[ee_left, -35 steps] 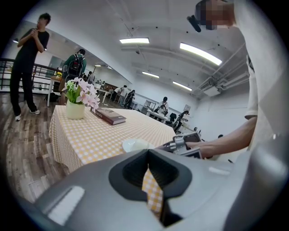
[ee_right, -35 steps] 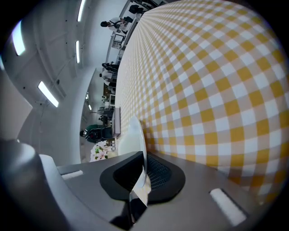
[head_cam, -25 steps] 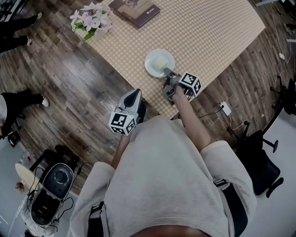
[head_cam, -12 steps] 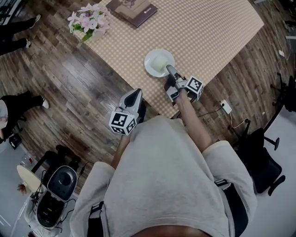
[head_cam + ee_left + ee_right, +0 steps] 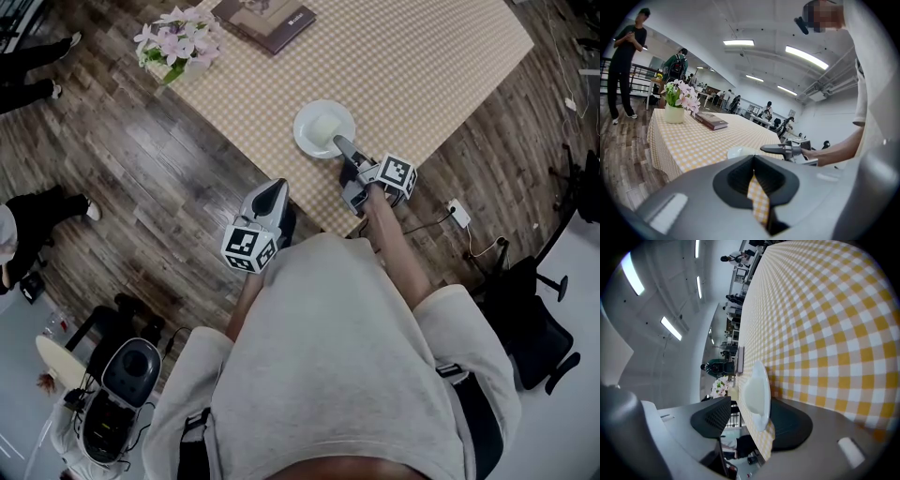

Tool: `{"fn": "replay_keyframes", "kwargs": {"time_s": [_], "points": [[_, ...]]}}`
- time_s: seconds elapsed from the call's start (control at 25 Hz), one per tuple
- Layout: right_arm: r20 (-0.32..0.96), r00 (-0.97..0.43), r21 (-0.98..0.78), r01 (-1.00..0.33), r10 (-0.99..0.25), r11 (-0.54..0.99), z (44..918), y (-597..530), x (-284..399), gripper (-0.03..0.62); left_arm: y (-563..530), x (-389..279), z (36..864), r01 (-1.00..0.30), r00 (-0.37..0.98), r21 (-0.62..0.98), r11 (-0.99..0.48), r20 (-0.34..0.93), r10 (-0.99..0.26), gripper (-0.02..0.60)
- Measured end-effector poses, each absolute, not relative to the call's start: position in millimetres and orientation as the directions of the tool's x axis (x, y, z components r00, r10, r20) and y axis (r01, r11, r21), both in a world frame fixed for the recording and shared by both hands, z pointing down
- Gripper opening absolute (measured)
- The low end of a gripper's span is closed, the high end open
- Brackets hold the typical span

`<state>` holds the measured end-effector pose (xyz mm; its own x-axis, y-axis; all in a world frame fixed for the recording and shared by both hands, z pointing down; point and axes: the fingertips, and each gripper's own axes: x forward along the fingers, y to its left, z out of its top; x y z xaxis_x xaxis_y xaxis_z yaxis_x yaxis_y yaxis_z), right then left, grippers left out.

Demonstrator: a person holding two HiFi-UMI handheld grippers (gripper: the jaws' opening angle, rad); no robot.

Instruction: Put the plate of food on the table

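Observation:
A white plate with pale food on it rests on the yellow-checked table, close to its near edge. My right gripper is at the plate's near rim, and its jaws are opening. In the right gripper view the plate's rim lies between the jaws of the right gripper, with a gap to the pad on the left. My left gripper hangs over the floor beside the table's edge, shut and empty. The left gripper view shows the plate beyond the left gripper.
A vase of pink flowers and a brown book stand at the table's far left end. On the wooden floor are a black appliance, a power strip with cables and an office chair. A person sits at the left.
The right gripper's jaws have spread apart at the plate's rim, and the gripper has drawn slightly toward me. The plate stays on the table. The left gripper has not moved.

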<state>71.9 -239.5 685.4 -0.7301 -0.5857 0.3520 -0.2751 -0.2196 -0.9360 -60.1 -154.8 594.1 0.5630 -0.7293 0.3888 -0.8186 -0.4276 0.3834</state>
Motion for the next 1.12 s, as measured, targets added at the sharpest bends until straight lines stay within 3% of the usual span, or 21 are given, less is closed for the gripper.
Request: {"fn": "replay_keyframes", "kwargs": {"time_s": [0.08, 0.28, 0.48, 0.6, 0.8, 0.96, 1.12], "points": [[0.347, -0.803, -0.938, -0.286, -0.485, -0.197, 686, -229, 65, 0.239, -155, -60, 594, -0.819, 0.562, 0.383, -0.427, 0.389, -0.730, 0.009], [0.309, -0.935, -0.946, -0.283, -0.173, -0.160, 688, -194, 46, 0.249, -156, -62, 593, -0.821, 0.560, 0.380, -0.427, 0.386, -0.733, 0.009], [0.304, -0.953, -0.938, -0.300, 0.002, -0.175, 701, -177, 41, 0.217, -155, -64, 592, -0.823, 0.556, 0.380, -0.422, 0.385, -0.737, 0.008], [0.329, -0.941, -0.923, -0.338, 0.080, -0.183, 707, -169, 42, 0.158, -155, -68, 593, -0.827, 0.549, 0.378, -0.416, 0.387, -0.740, 0.009], [0.347, -0.928, -0.910, -0.368, 0.137, -0.188, 713, -161, 37, 0.054, -156, -68, 592, -0.826, 0.551, 0.378, -0.418, 0.383, -0.742, 0.009], [0.377, -0.911, -0.899, -0.404, 0.169, -0.172, 717, -158, 37, 0.036, -158, -65, 592, -0.823, 0.555, 0.379, -0.423, 0.380, -0.740, 0.009], [0.349, -0.937, -0.924, -0.342, -0.008, -0.169, 713, -173, 43, 0.021, -155, -63, 589, -0.823, 0.556, 0.379, -0.424, 0.380, -0.739, 0.008]]}}
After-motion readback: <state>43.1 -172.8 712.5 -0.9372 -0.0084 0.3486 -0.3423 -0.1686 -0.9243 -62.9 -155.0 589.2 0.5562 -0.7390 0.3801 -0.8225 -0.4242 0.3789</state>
